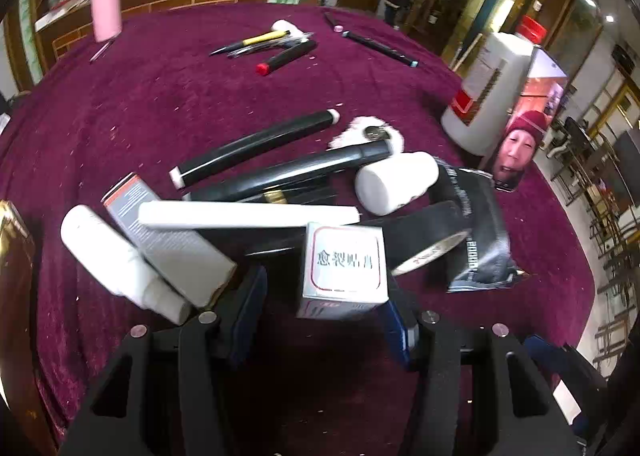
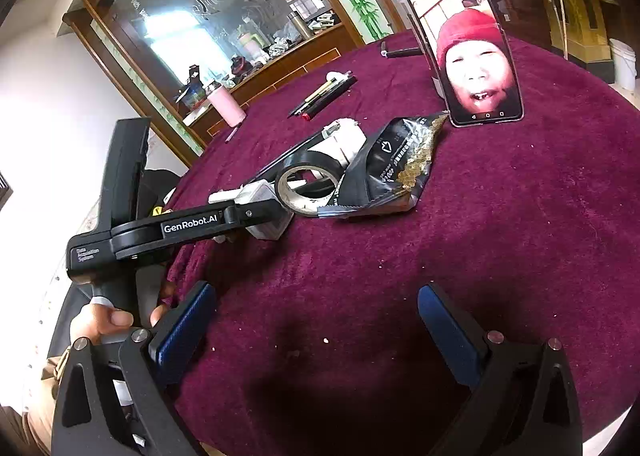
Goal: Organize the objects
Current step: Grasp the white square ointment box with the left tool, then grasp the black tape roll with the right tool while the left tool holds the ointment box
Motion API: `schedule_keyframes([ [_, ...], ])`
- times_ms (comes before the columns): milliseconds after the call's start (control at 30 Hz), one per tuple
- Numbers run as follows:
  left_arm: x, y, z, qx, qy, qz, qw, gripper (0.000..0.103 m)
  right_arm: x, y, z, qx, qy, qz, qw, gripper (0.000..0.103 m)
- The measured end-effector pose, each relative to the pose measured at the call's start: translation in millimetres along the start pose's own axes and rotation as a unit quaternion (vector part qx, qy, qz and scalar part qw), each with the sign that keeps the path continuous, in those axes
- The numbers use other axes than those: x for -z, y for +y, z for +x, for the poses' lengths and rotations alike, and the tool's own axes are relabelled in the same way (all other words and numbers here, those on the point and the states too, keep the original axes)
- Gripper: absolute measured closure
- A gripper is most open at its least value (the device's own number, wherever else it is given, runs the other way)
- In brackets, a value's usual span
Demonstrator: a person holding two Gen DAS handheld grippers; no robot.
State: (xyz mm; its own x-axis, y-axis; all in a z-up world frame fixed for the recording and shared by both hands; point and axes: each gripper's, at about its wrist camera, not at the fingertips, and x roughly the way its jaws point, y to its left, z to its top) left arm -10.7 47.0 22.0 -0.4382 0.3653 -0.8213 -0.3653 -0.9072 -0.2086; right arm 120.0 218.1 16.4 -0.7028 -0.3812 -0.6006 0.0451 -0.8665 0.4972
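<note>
Judging by how things lie, the sorting is partly done: several pens [image 1: 266, 43] sit grouped at the far side of the maroon bench [image 1: 160, 104], while a jumbled heap near the front is still to be dealt with. That heap includes black tubes [image 1: 256, 144], white tubes [image 1: 248, 215], a roll of black tape [image 2: 306, 190] and a black foil pouch [image 2: 396, 164]. The left hand-held gripper [image 1: 324, 306] has a small white box [image 1: 344, 268] between its blue pads at the heap's near edge, seemingly touching only the right one, so not clamped. The right hand-held gripper [image 2: 316, 330] is released, empty, over bare cloth
</note>
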Motion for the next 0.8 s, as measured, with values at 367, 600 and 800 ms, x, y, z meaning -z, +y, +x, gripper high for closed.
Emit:
schedule_keyframes([
  [367,-1,-17,7,0.0,0.0,0.024,0.9997,0.07,-2,-1,-1,0.009,-0.002,0.004,1.0,0.0],
  [600,26,19,-24,-0.004,0.007,-0.014,0.9999,0.07,-11,6,-2,0.008,-0.018,-0.016,1.0,0.0],
  [800,57,52,-49,-0.001,0.006,-0.058,0.9983,0.07,-41,27,14,-0.002,-0.023,-0.067,0.997,0.003],
])
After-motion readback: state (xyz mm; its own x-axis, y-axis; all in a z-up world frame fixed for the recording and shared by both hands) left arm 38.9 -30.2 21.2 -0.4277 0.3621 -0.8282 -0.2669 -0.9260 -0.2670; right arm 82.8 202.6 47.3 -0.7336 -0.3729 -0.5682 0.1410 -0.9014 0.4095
